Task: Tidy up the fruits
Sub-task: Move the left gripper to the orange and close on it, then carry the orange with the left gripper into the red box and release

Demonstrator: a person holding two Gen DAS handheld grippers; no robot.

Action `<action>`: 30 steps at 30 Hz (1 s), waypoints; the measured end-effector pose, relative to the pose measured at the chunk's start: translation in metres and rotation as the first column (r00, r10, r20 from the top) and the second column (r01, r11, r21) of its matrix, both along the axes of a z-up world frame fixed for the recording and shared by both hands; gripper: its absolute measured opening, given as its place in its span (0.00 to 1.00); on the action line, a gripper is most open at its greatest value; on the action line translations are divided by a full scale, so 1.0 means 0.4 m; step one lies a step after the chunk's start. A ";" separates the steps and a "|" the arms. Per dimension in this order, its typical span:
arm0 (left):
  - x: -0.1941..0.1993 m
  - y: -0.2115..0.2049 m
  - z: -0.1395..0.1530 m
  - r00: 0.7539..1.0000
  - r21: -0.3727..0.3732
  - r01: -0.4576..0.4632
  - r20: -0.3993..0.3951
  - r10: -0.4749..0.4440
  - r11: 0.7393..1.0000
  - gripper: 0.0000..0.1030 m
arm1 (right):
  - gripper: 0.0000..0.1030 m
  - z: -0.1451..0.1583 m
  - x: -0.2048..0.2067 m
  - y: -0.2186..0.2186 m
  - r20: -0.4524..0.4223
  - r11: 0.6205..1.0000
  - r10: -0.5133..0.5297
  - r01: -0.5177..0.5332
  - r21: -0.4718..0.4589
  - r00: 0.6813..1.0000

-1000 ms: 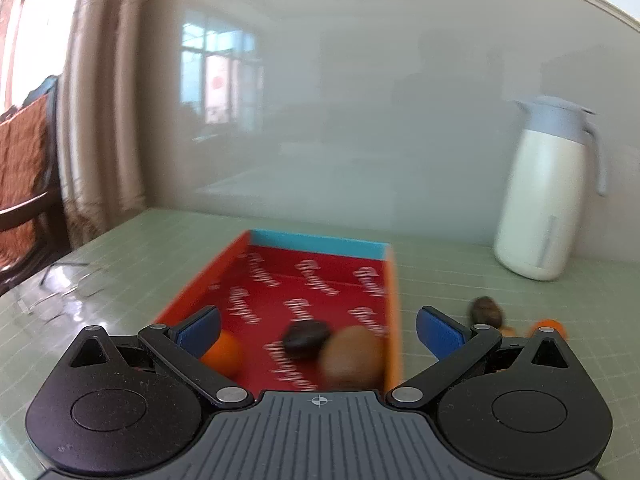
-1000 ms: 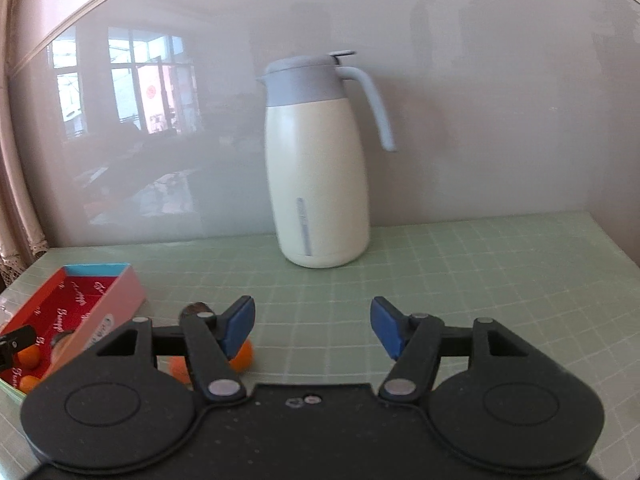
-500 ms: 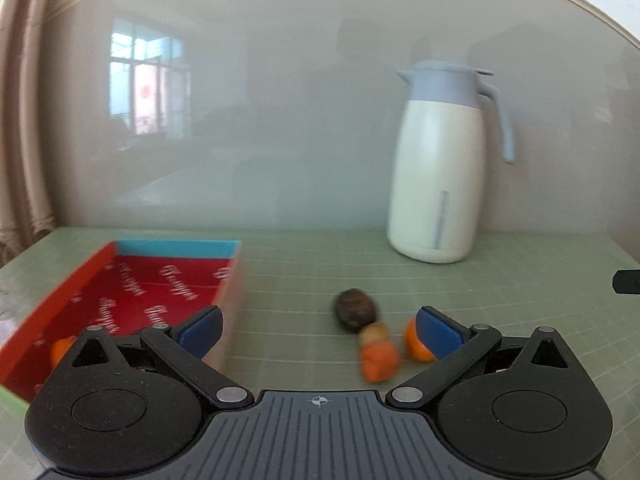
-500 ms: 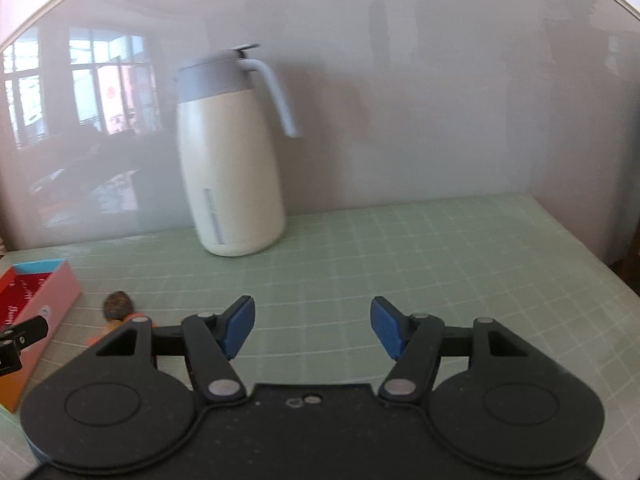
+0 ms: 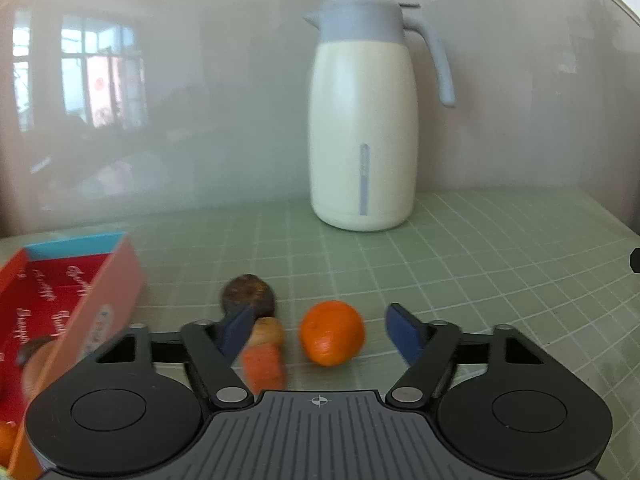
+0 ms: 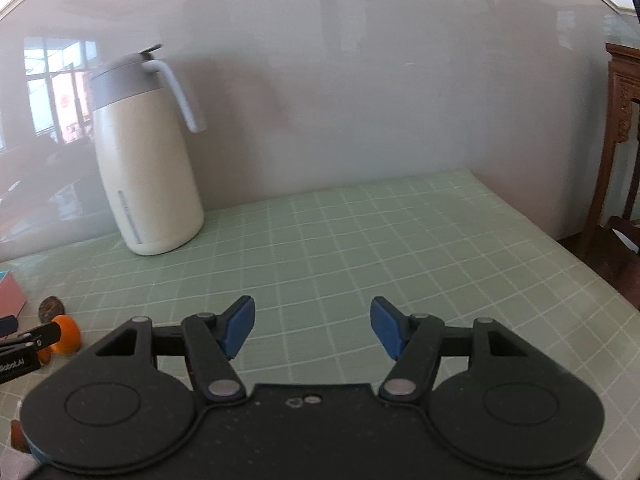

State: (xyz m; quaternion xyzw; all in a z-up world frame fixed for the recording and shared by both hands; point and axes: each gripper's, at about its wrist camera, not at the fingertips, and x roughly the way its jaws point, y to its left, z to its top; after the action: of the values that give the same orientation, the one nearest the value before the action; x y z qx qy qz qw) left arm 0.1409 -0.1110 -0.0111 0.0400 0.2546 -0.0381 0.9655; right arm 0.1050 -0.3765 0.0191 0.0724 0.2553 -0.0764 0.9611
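While your left gripper [image 5: 320,332] closes, the round orange tangerine [image 5: 332,333] sits between its blue pads, untouched, on the green grid-lined mat [image 5: 480,280]. A dark brown fruit [image 5: 248,292] and a blurred orange-and-tan piece [image 5: 264,356], possibly two fruits, lie beside the red cardboard box [image 5: 60,304]. Your right gripper [image 6: 312,326] hangs half-open, holding nothing

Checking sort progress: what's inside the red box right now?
In the red box, one brown-and-orange fruit shows by its near wall, another orange bit lower. The left gripper body covers the rest.
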 end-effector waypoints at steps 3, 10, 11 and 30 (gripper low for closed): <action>0.018 -0.015 -0.007 1.000 0.004 0.019 -0.018 -0.019 1.000 0.59 | 0.64 -0.005 0.005 -0.011 -0.003 1.000 -0.010 0.010 -0.009 1.000; 0.065 -0.034 -0.033 0.995 0.024 0.013 -0.096 -0.010 1.000 0.49 | 0.64 -0.015 0.007 -0.041 -0.011 1.000 -0.027 0.026 -0.006 1.000; 0.072 -0.033 -0.032 0.995 0.010 0.011 -0.102 -0.010 1.000 0.49 | 0.65 -0.016 0.007 -0.043 -0.011 1.000 -0.027 0.027 -0.004 1.000; 0.045 -0.008 0.010 0.995 -0.008 0.030 -0.098 -0.030 1.000 0.40 | 0.65 -0.019 0.017 -0.045 -0.030 0.999 -0.039 0.039 0.004 0.999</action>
State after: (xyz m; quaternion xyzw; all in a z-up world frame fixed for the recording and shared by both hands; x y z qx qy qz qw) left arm 0.1590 -0.1141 -0.0070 0.0388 0.3012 -0.0554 0.9512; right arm 0.1120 -0.3944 0.0117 0.0784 0.2686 -0.0955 0.9553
